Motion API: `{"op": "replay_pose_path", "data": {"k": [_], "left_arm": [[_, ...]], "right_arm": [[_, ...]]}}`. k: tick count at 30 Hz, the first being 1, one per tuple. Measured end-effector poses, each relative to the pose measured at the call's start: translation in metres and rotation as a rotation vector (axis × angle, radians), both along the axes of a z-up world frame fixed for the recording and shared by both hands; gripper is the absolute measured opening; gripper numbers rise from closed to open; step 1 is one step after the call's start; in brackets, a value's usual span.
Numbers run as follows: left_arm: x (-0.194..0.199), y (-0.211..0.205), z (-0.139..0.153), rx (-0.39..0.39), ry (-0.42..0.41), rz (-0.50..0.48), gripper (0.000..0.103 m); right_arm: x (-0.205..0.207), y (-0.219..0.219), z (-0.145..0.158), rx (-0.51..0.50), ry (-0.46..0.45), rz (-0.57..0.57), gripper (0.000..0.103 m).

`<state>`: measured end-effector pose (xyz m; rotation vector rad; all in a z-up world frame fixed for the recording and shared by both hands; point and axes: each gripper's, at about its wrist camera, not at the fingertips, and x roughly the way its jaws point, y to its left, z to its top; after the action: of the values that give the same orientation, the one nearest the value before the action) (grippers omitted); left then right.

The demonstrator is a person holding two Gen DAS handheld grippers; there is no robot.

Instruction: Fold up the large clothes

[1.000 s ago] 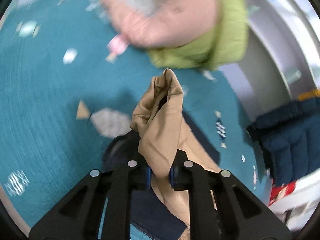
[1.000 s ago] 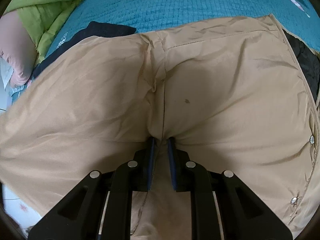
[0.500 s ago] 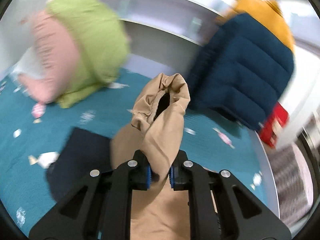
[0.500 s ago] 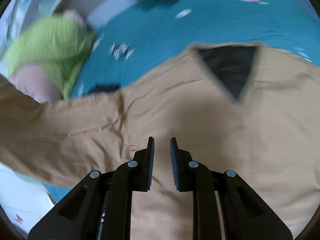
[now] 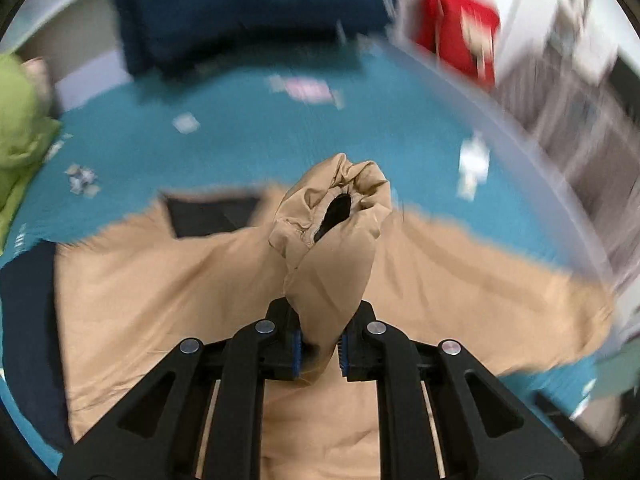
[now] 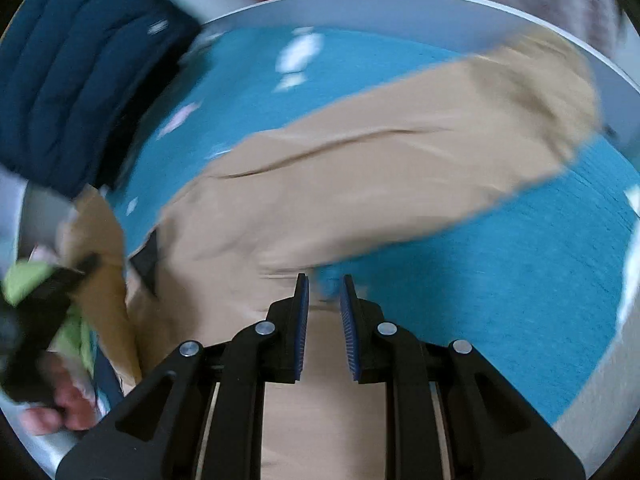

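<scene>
A tan jacket [image 5: 160, 280] lies spread on a teal bedspread [image 5: 200, 152]. My left gripper [image 5: 320, 344] is shut on one tan sleeve; its elastic cuff [image 5: 336, 208] sticks up past the fingertips, above the jacket's body. In the right wrist view the jacket's other sleeve [image 6: 400, 160] stretches out to the upper right across the bedspread [image 6: 520, 280]. My right gripper [image 6: 323, 312] is open and empty, hovering over the jacket's edge. The left gripper and the hand holding it show at the left [image 6: 44, 320].
A dark blue quilted garment [image 5: 248, 12] lies at the far side of the bed, also in the right wrist view [image 6: 68, 68]. A green pillow [image 5: 16, 120] sits at the left. Something red [image 5: 460, 32] stands beyond the bed edge. A dark garment [image 5: 24, 320] lies under the jacket.
My right gripper let go of the jacket's middle and swung right toward the far sleeve. My left gripper carried its sleeve cuff over the jacket's body, turning toward the far side of the bed.
</scene>
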<state>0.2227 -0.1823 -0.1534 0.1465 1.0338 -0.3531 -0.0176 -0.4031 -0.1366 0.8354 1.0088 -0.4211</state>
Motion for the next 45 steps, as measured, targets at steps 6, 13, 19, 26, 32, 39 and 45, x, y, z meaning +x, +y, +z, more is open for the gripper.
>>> {"op": "replay_pose_path", "data": {"k": [6, 13, 19, 26, 32, 39, 45], "left_arm": [[-0.009, -0.034, -0.077, 0.18, 0.11, -0.13, 0.054], [-0.031, 0.017, 0.018, -0.027, -0.051, -0.182, 0.079], [-0.021, 0.12, 0.054, -0.049, -0.12, 0.027, 0.068], [-0.014, 0.215, -0.026, 0.038, 0.115, 0.253, 0.018], [-0.03, 0.27, -0.092, 0.071, 0.172, 0.399, 0.011], [-0.026, 0.281, -0.072, 0.154, 0.148, 0.409, 0.004], [-0.009, 0.261, -0.023, -0.013, 0.015, 0.317, 0.004]], "right_arm": [[-0.021, -0.007, -0.01, 0.029, 0.018, -0.05, 0.023], [0.023, 0.019, 0.031, -0.102, -0.071, 0.063, 0.051], [0.086, 0.076, 0.041, -0.153, -0.13, 0.284, 0.051], [0.143, 0.152, 0.01, -0.133, -0.11, 0.515, 0.031], [0.15, 0.158, -0.064, -0.027, 0.085, 0.489, 0.008], [0.134, 0.159, -0.036, -0.073, 0.019, 0.491, 0.008], [0.163, 0.201, 0.002, -0.1, -0.147, 0.609, 0.008]]}}
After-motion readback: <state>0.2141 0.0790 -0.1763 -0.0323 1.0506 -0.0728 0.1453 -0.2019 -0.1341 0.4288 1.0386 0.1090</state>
